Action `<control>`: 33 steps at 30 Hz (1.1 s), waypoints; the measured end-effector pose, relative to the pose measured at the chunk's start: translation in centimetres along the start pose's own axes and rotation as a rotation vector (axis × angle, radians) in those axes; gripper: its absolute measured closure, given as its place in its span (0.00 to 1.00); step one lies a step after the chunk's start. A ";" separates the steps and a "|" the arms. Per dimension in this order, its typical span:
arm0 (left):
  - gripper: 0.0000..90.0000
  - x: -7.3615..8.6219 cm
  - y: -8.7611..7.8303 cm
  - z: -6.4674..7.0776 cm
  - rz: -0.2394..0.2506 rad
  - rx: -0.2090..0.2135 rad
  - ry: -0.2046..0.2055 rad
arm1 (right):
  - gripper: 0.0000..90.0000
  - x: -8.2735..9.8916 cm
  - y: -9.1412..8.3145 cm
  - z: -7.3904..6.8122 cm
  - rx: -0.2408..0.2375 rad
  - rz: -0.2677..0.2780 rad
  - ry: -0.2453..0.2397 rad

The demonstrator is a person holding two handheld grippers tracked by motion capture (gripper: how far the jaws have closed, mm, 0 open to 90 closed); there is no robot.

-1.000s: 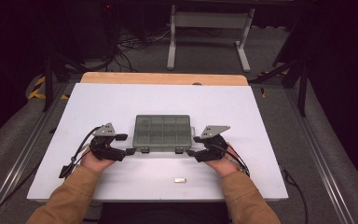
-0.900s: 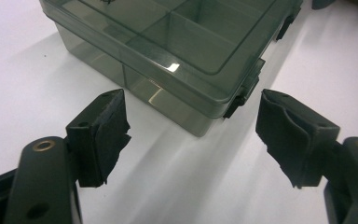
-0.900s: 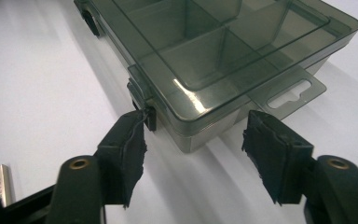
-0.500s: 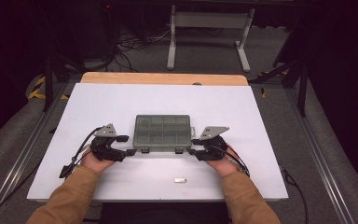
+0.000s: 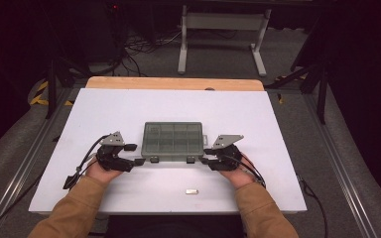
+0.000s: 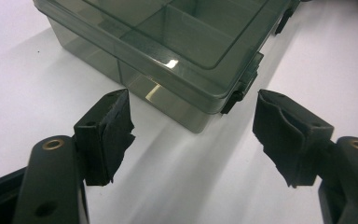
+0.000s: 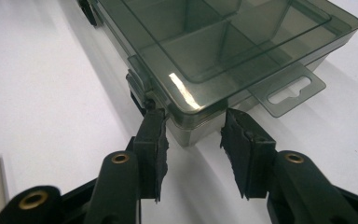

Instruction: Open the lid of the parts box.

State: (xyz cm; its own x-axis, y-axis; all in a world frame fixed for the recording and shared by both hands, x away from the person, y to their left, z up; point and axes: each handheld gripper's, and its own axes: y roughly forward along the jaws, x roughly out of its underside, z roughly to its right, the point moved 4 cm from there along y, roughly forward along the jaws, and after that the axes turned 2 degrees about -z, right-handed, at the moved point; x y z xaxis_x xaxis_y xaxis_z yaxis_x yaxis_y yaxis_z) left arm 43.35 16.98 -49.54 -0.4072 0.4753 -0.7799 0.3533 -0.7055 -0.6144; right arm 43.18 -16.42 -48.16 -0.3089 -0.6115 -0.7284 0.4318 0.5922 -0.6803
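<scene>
A smoky clear compartment box [image 5: 173,141] with its lid down lies mid-table. My left gripper [image 5: 134,154] stands open just off its front left corner; in the left gripper view the pads [image 6: 107,130] are wide apart and the box [image 6: 168,51] with its black latch [image 6: 244,81] lies ahead, untouched. My right gripper [image 5: 207,156] is at the front right corner. Its jaws have just been closing with the box's corner [image 7: 186,133] between them. One pad [image 7: 151,135] meets the wall by a latch, the other pad [image 7: 237,144] meets the side wall.
A small silver metal piece [image 5: 192,191] lies on the white table [image 5: 278,129] near the front edge, between a person's two forearms. A hang tab [image 7: 289,91] sticks out from the box's right side. A wooden strip [image 5: 173,83] borders the table's far edge.
The right gripper's jaws have narrowed onto the box's front right corner. Both hands, the left gripper and the box have kept their places.
</scene>
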 end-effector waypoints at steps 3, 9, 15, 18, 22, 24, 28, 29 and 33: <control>0.32 0.0 0.0 0.0 -0.001 0.001 0.000 | 0.66 0.0 0.0 0.0 0.000 0.000 0.000; 0.32 0.0 0.0 0.1 -0.002 0.007 -0.002 | 0.68 0.0 -0.1 0.0 -0.001 0.002 -0.001; 0.32 0.0 0.0 0.0 -0.002 0.009 -0.002 | 0.70 -0.1 -0.2 -0.1 -0.001 0.010 -0.003; 0.32 0.0 0.0 0.0 -0.001 0.009 -0.003 | 0.70 -0.1 -0.2 -0.1 -0.002 0.013 -0.002; 0.32 0.0 0.0 0.0 -0.001 0.008 -0.003 | 0.70 -0.1 -0.2 -0.1 -0.002 0.014 -0.001; 0.32 0.0 0.0 0.0 0.000 0.009 -0.004 | 0.70 -0.1 -0.2 -0.1 -0.002 0.014 -0.002; 0.32 0.0 0.0 0.0 0.001 0.008 -0.005 | 0.70 -0.2 -0.2 -0.1 -0.002 0.016 0.001; 0.32 0.0 0.0 0.0 0.001 0.007 -0.005 | 0.70 -0.2 -0.2 -0.1 -0.002 0.017 0.001; 0.32 0.0 0.0 0.0 0.001 0.008 -0.005 | 0.70 -0.2 -0.2 -0.1 -0.003 0.019 0.001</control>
State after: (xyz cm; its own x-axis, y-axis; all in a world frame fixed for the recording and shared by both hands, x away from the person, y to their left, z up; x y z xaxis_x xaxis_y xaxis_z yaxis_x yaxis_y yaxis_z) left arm 43.36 17.00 -49.53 -0.4111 0.4718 -0.7800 0.3473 -0.7100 -0.6126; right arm 43.08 -16.43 -47.87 -0.3015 -0.5999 -0.7411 0.4353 0.6050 -0.6667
